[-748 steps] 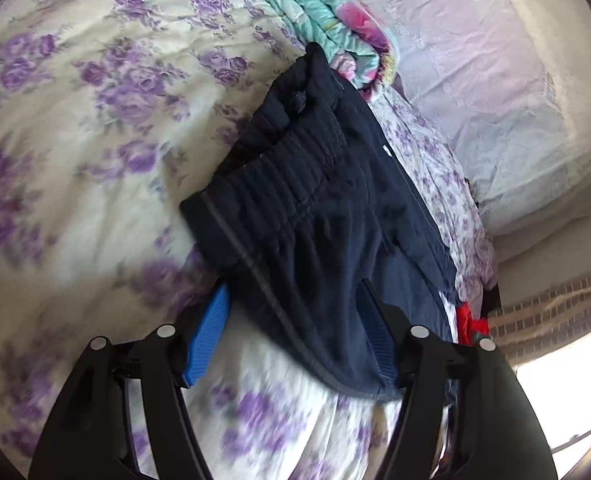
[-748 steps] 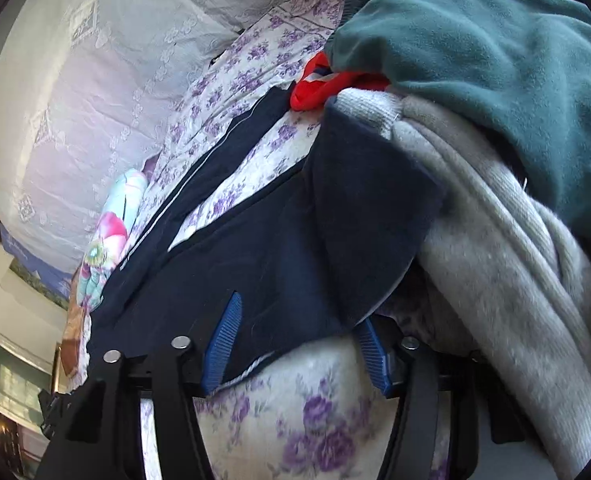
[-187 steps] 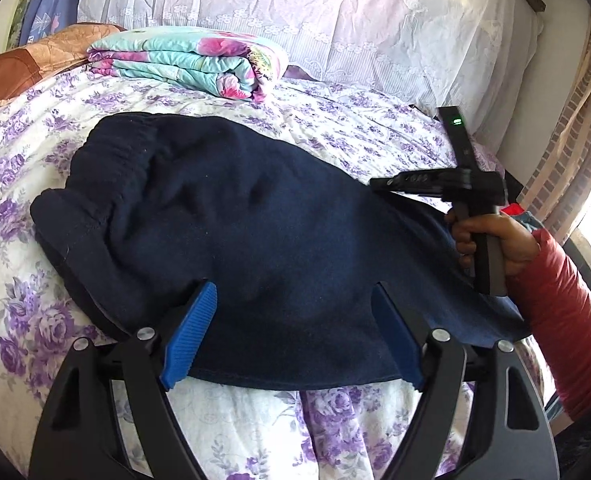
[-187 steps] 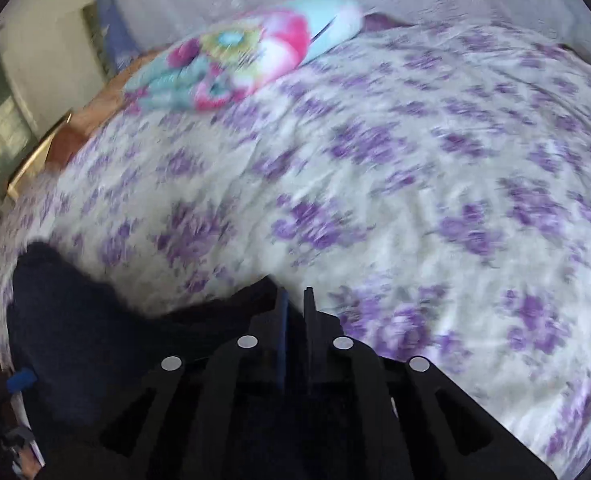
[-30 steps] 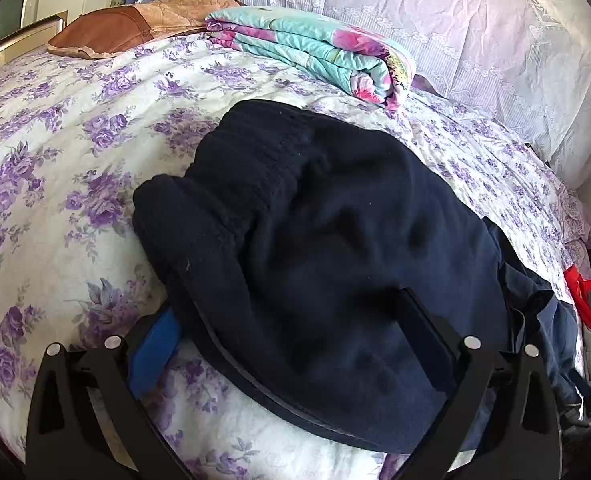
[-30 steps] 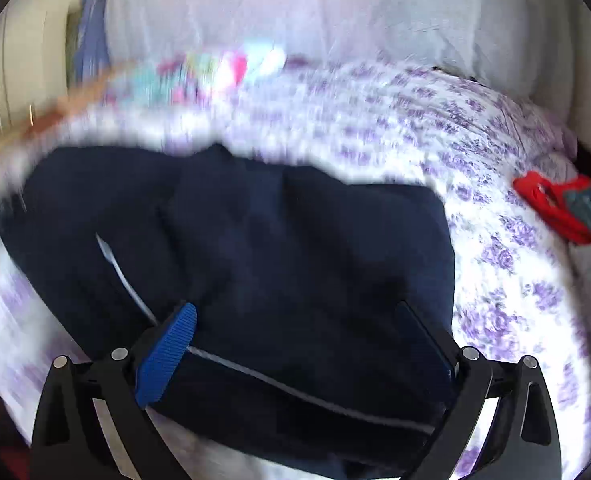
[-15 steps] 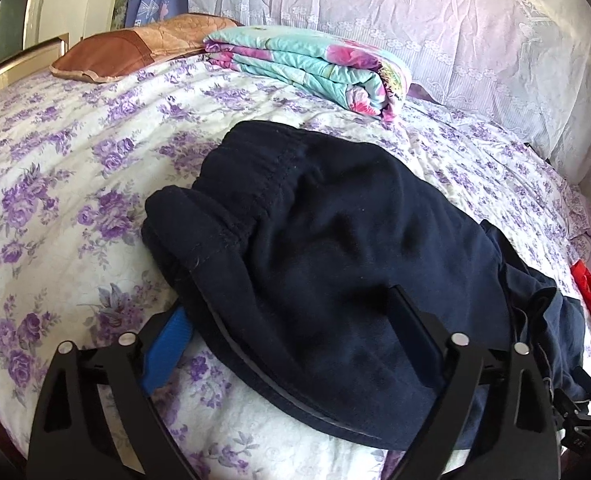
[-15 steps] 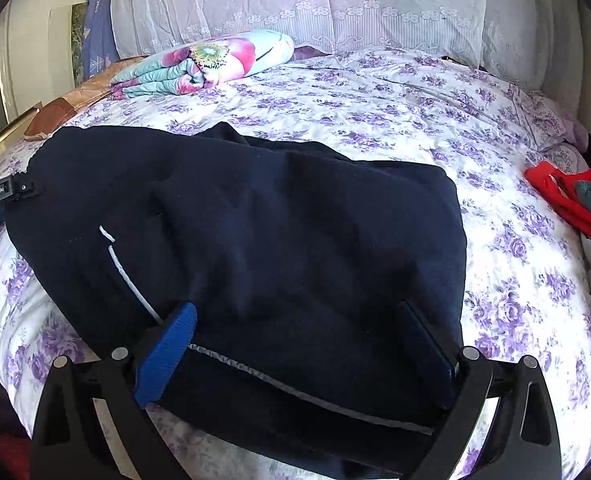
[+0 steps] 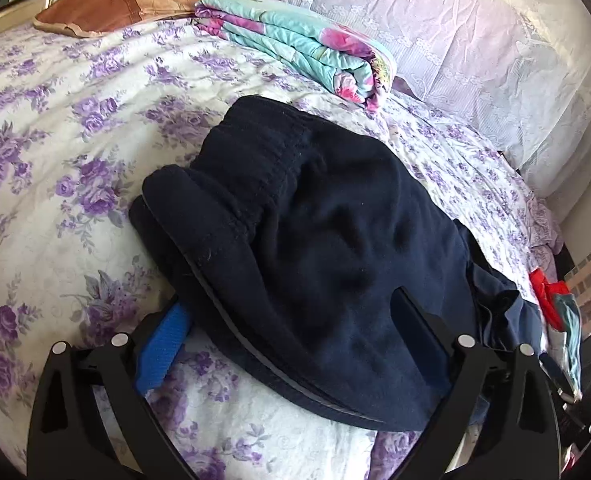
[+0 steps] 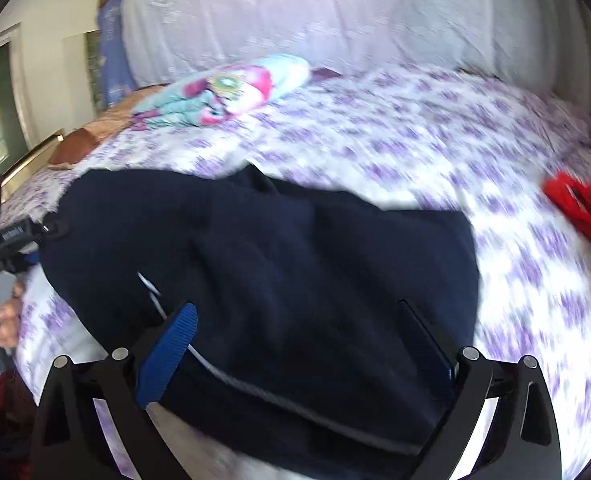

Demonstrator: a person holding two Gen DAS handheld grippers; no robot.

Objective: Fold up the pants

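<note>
Bright daylight; rt view motion-blurred

The navy pants (image 9: 327, 240), earlier spread long across the bed, now lie folded into a compact bundle (waistband on top); the left gripper (image 9: 291, 332) has just been opening wider, its fingers straddling the pants' near edge.

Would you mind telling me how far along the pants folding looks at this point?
Mostly done: the navy pants lie doubled into a compact bundle on the floral bedspread. Nothing is held; the left gripper and right gripper are both open over the fabric. What may remain is tidying the darker fabric that sticks out at the bundle's right edge.
</note>
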